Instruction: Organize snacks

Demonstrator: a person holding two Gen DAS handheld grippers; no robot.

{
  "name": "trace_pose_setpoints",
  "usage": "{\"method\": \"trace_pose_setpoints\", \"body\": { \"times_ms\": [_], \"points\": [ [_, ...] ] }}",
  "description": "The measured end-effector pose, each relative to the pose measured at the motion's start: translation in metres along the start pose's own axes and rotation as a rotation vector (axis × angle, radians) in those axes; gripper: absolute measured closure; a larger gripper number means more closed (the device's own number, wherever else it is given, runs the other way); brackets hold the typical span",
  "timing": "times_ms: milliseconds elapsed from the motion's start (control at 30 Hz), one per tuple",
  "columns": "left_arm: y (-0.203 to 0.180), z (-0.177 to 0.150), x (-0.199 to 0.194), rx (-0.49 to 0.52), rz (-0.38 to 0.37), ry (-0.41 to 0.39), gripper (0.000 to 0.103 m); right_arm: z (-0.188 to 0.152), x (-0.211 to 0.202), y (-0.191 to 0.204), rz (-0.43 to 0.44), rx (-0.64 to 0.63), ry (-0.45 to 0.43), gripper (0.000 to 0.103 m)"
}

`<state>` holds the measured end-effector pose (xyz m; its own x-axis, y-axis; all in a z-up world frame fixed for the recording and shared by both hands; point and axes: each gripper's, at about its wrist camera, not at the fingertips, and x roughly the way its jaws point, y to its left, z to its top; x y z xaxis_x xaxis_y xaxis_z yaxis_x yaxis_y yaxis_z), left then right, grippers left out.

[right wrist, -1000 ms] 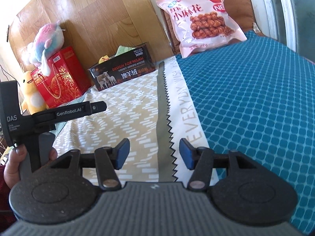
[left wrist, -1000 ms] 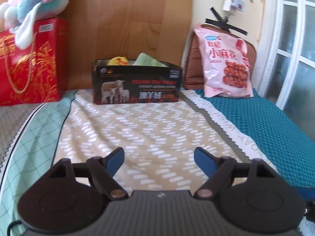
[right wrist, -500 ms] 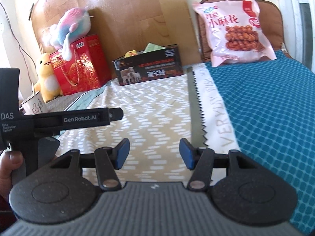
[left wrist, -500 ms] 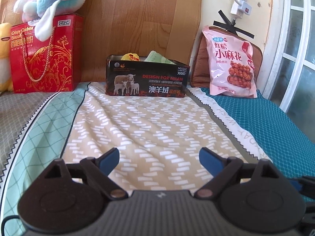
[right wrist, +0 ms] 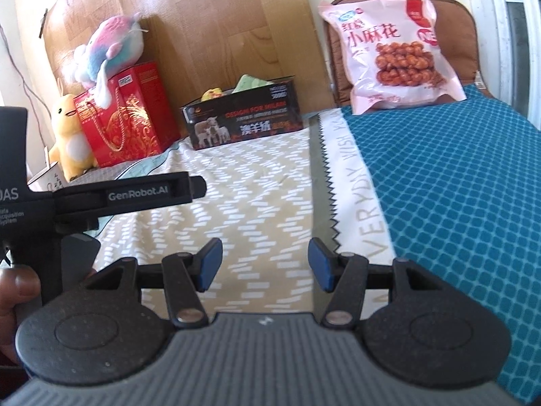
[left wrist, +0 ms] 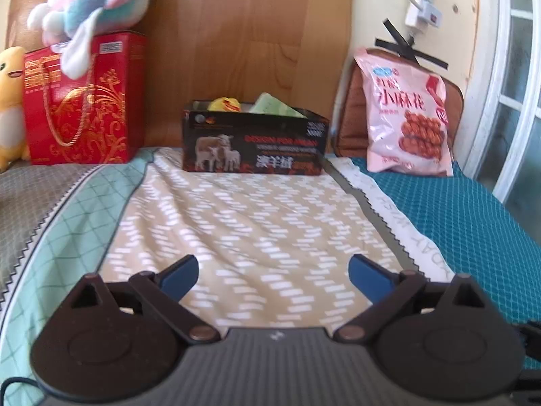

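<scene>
While both your left gripper point(left wrist: 273, 272) and right gripper point(right wrist: 265, 264) hover over the bed point(left wrist: 257, 223) with fingers spread wide and empty, the pink snack bag point(right wrist: 394, 52) leans on a brown cushion point(right wrist: 453, 23) far ahead, right of the black box point(right wrist: 243, 118). Likely light, crinkly, slippery and crushable; pinch its top seam.

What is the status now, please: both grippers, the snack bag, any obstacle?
Left gripper open, empty. Right gripper open, empty. Pink snack bag upright against brown cushion, untouched. Black box far left of it; nothing between.
</scene>
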<state>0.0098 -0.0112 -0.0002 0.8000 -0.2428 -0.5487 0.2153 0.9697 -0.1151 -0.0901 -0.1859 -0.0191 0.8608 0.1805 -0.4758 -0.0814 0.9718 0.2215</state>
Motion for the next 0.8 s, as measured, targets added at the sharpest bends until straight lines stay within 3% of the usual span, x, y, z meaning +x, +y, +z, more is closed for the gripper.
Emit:
{"method": "trace_pose_setpoints", "body": {
  "times_ms": [100, 233, 800],
  "points": [
    [-0.002, -0.007, 0.007, 0.017, 0.009, 0.044, 0.010, -0.002, -0.002, -0.004, -0.022, 0.023, 0.007, 0.044],
    [0.010, -0.011, -0.006, -0.054, 0.017, -0.030, 0.004, -0.004, -0.002, -0.005, -0.033, 0.051, 0.010, 0.044],
    [0.010, -0.014, -0.027, -0.027, 0.038, -0.175, 0.002, -0.008, 0.000, 0.029, -0.032, -0.010, 0.032, 0.044]
  ]
}}
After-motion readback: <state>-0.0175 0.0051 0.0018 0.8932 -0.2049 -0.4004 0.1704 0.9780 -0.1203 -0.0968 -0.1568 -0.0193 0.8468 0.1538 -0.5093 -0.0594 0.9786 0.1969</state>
